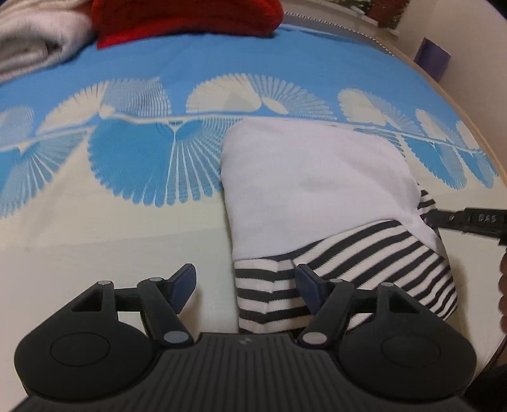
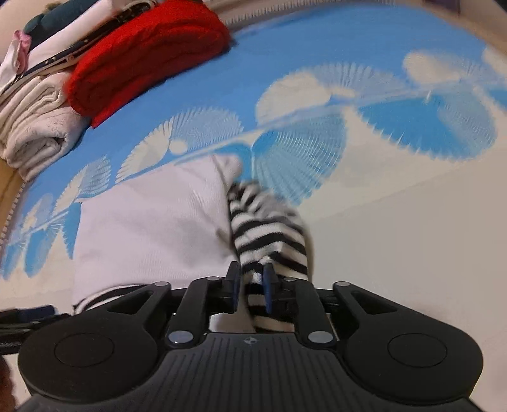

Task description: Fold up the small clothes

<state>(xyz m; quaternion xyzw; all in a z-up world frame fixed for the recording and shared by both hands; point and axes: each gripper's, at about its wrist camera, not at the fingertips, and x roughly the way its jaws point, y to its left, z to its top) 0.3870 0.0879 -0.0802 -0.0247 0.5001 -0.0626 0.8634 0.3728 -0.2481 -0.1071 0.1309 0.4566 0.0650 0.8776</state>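
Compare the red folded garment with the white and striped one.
The red garment is one plain colour; the striped garment is white with black-and-white stripes. The red one lies at the far edge beside a beige towel; the striped one lies by both grippers. Nothing touches the red one; striped cloth sits between the right gripper jaws. Both rest on the blue sheet.

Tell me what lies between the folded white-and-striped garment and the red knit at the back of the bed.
Only bare bedsheet, blue with white fan patterns, lies between the garment and the red knit. The left wrist view shows it best.
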